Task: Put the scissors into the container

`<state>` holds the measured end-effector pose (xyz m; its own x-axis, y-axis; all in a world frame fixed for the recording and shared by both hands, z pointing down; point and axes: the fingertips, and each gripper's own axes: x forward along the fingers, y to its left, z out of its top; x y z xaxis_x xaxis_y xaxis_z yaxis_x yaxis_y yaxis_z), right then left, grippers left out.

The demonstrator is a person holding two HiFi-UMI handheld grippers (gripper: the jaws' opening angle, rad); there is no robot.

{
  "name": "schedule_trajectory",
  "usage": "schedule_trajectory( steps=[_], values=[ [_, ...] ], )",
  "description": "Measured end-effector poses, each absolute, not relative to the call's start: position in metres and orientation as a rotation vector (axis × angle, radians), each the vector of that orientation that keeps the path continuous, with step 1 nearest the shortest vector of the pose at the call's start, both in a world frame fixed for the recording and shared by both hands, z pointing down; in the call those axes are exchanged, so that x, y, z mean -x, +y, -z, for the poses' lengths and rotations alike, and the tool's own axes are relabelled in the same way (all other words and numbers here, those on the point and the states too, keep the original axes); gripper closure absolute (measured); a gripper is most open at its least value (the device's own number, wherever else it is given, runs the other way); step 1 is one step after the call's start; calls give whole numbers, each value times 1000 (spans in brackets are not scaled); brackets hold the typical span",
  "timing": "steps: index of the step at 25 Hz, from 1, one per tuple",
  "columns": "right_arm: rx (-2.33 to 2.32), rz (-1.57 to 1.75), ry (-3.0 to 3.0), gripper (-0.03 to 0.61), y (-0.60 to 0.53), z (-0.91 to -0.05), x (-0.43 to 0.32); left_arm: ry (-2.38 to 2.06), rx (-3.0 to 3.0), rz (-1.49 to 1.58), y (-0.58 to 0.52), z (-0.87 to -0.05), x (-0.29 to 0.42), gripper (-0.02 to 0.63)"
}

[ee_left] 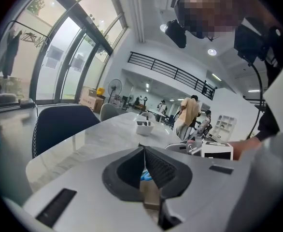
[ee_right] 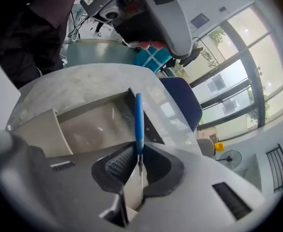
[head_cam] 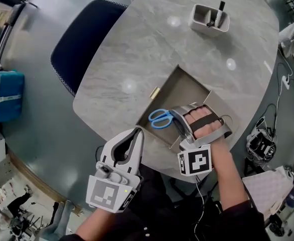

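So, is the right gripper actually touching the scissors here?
Touching. The right gripper view shows the right gripper clamped on the scissors, blue handle sticking out beyond its fingers.

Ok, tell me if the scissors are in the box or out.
Held over it, not released: the right tool grips the blades of the scissors, blue handles above the open box. Touching its floor: cannot tell.

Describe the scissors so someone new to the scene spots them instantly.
On the grey marble table, find the open beige container at the near edge. The scissors are at its left corner, blades pinched in the right tool. Their bright blue loop handles are the only blue thing there.
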<state>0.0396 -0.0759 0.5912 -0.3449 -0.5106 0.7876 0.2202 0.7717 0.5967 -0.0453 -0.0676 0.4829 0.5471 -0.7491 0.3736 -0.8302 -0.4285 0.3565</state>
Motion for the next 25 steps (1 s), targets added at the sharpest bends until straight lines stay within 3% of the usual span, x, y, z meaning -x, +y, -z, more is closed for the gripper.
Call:
schedule_trajectory(
  steps=[13,25],
  values=[
    [-131,668,-1730,545,-75,-624,-34,-1278,-2237,-230,-63,-500,52,597],
    [-55,515,-1686,468,-60,-617,-48,-1260,-2250,-230,-60,-494,48,597]
  ],
)
